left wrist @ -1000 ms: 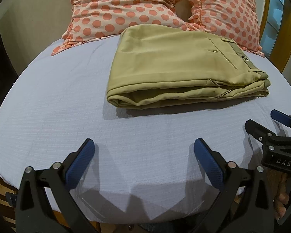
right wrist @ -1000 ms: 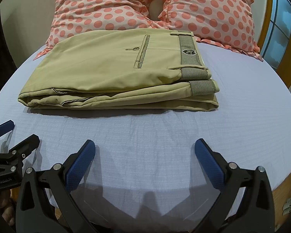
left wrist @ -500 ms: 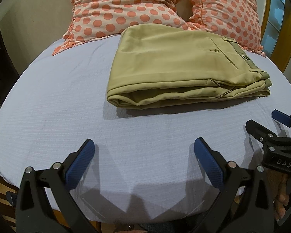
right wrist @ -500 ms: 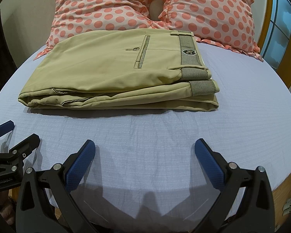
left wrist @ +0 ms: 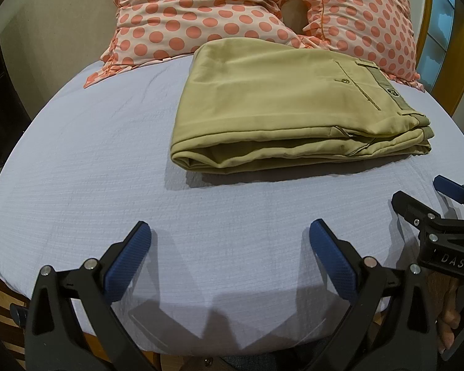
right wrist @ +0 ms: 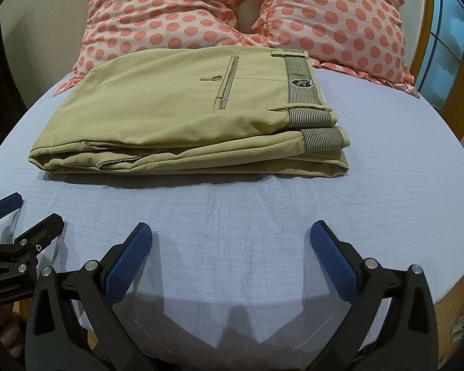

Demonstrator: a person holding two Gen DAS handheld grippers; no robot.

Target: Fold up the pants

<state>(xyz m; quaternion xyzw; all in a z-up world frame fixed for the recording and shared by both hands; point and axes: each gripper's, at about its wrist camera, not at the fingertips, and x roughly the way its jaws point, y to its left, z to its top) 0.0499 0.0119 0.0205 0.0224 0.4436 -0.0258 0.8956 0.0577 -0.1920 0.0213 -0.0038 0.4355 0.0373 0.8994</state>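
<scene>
Khaki pants (right wrist: pixel 182 117), striped waistband (right wrist: pixel 303 86) right-view only.

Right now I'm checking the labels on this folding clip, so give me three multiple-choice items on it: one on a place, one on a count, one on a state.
1. Where do the khaki pants lie?
A. on the floor
B. on the bedsheet, before the pillows
C. on a chair

2. How many polka-dot pillows show?
A. one
B. two
C. four

3. In what state are the left tool and right tool?
A. both open, holding nothing
B. both shut on the pants
C. one shut on a pillow

Key: 1 B, the folded stack rests on the sheet with its far edge at the pillows; 2 B, two sit side by side; 3 A, the blue pads stand wide apart, short of the pants.
</scene>
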